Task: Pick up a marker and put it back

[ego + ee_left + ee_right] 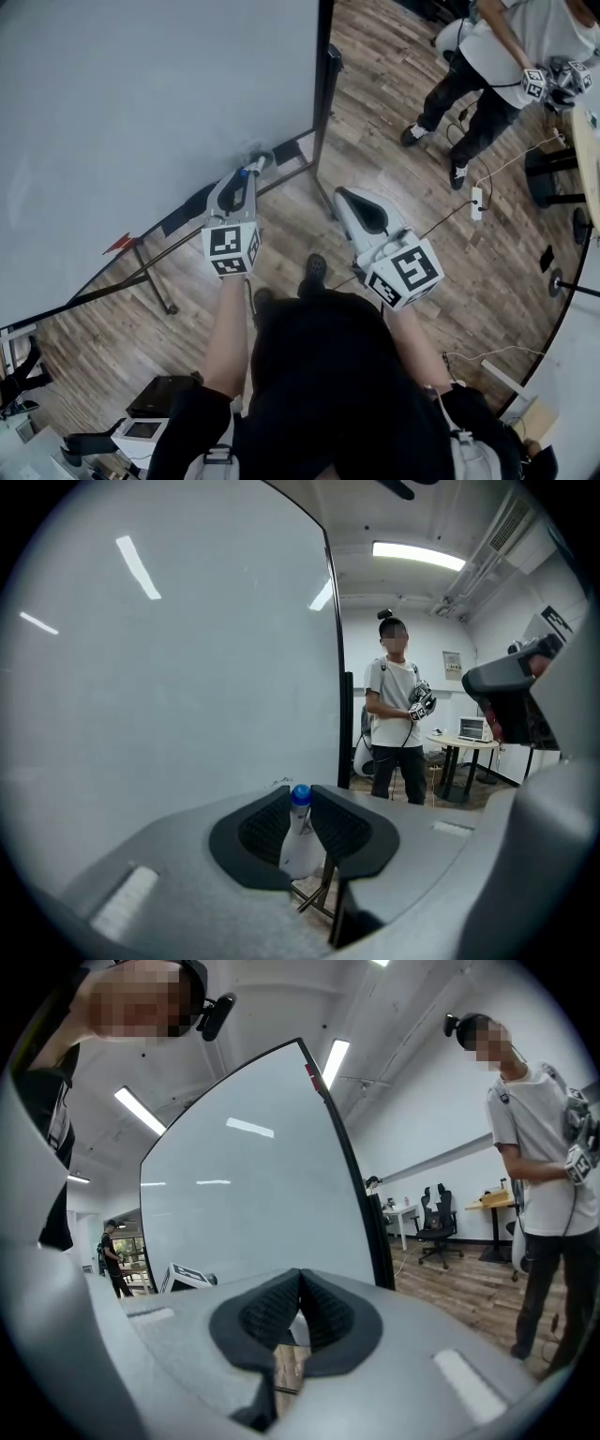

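Observation:
A white marker with a blue cap (300,829) stands upright between the black pads of my left gripper (301,808), which is shut on its body. In the head view the left gripper (248,174) points at the lower right edge of the large whiteboard (141,112), and the blue cap (246,172) shows at its tips. My right gripper (343,196) hangs to the right of the board's frame, over the wooden floor. Its pads (322,1309) meet at the tips with nothing between them, so the right gripper (299,1281) is shut and empty.
The whiteboard's black stand and legs (150,272) run across the floor below the left gripper. Another person (497,56) with marker-cube grippers stands at the far right. A power strip (476,202) and cables lie on the floor; a round table (464,745) stands behind.

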